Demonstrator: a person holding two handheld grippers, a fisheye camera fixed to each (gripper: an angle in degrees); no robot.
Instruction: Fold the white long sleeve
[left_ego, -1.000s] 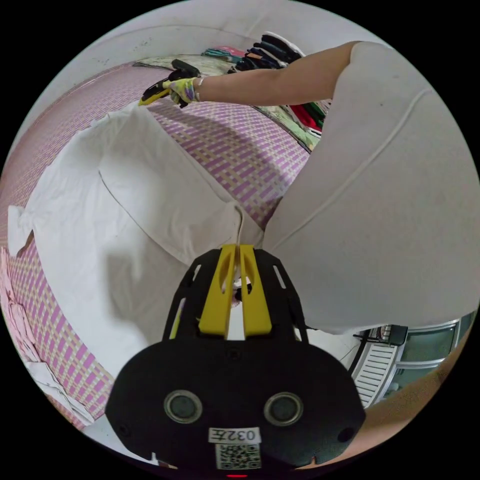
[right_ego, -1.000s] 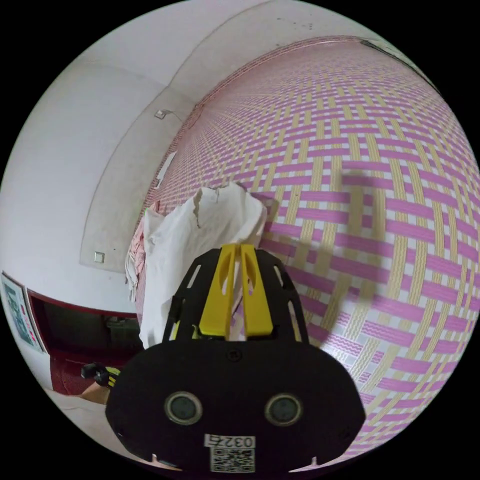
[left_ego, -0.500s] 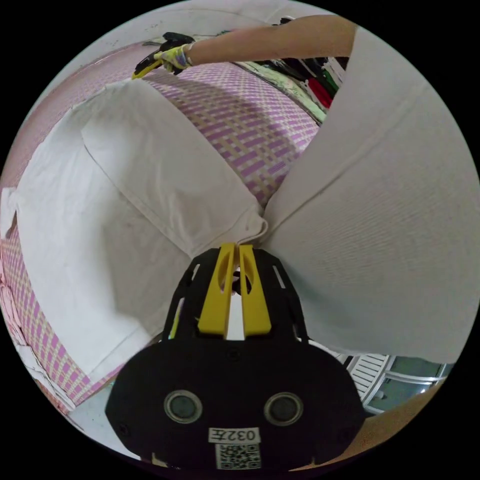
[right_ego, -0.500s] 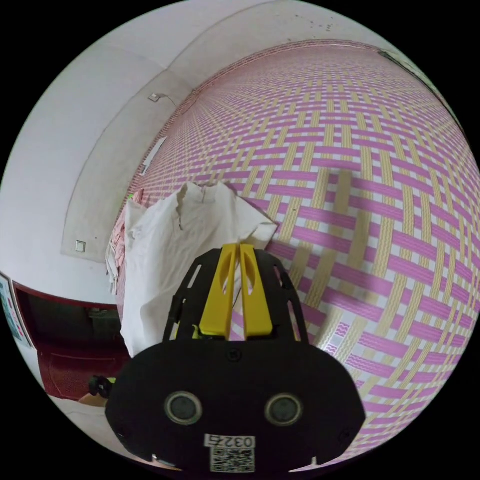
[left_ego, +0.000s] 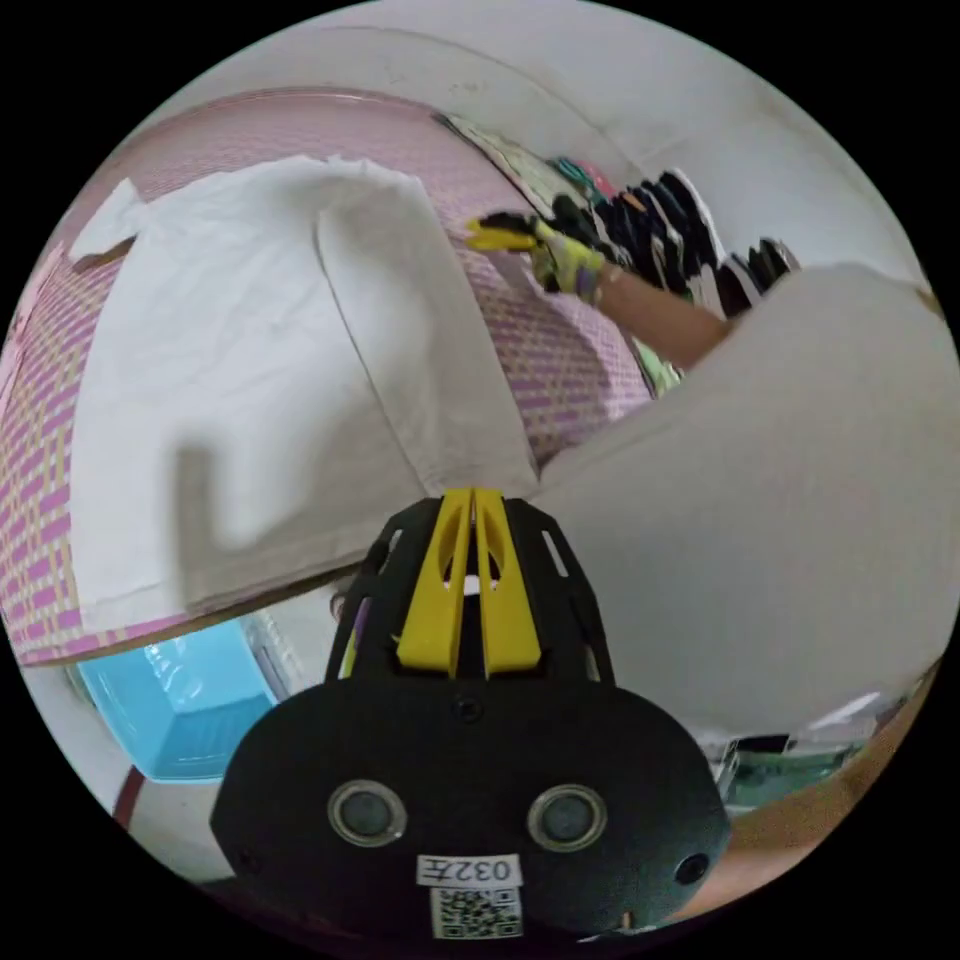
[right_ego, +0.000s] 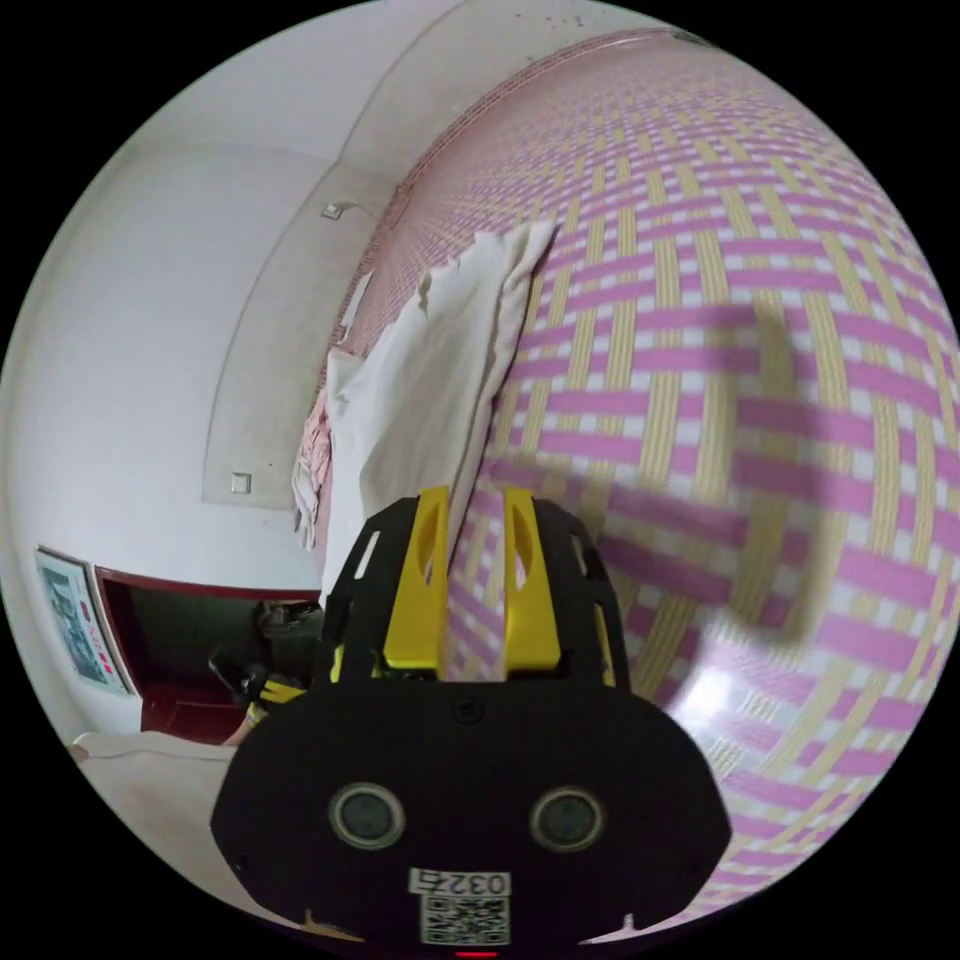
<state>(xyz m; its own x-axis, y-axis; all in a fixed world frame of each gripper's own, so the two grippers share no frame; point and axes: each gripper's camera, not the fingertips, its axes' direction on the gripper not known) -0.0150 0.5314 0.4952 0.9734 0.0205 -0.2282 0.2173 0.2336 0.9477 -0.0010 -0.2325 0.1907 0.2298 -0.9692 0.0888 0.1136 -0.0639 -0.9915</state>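
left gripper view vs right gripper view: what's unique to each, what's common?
Left gripper view: blue bin, clothes pile, the shirt spread out, left tongs shut on its corner.
Right gripper view: framed picture on the wall, right tongs open over the mat.
Both: shirt, mat, both tongs.

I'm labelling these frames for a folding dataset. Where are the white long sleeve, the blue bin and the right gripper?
white long sleeve (left_ego: 250, 380): left gripper view, on the flat body panel.
blue bin (left_ego: 175, 705): left gripper view, on its inner wall.
right gripper (right_ego: 472, 500): right gripper view, midway between its parted yellow fingertips.
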